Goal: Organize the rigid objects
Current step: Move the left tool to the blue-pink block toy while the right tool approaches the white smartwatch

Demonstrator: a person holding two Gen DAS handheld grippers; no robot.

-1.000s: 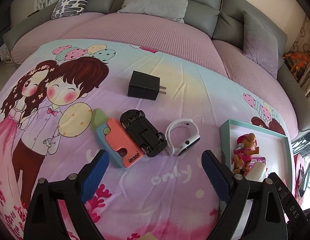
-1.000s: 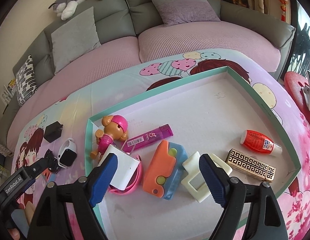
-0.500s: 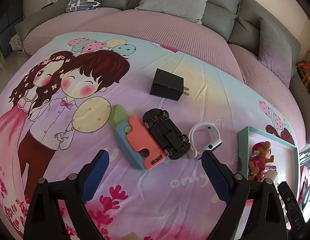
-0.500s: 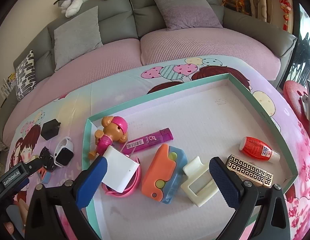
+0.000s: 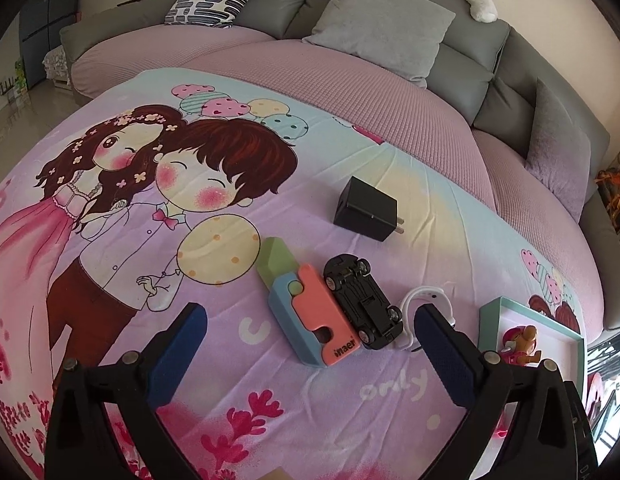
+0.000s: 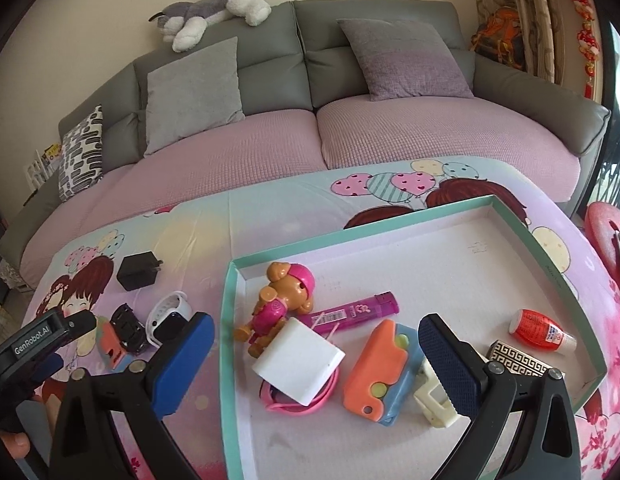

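car (image 5: 362, 302) upside down | long axis diagonal | beside watch (image 5: 426, 304)

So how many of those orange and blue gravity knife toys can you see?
2. One orange-and-blue toy lies on the bedsheet beside the upturned black toy car; the other lies inside the teal tray.

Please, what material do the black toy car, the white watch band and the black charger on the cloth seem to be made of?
Toy car: lies upside down; its matte black underside looks like moulded plastic, and the shiny wheel hubs may be metal or chrome paint.
Watch band: smooth, softly curved white loop, probably silicone.
Charger: matte black hard plastic with sharp edges; its prongs look metallic.
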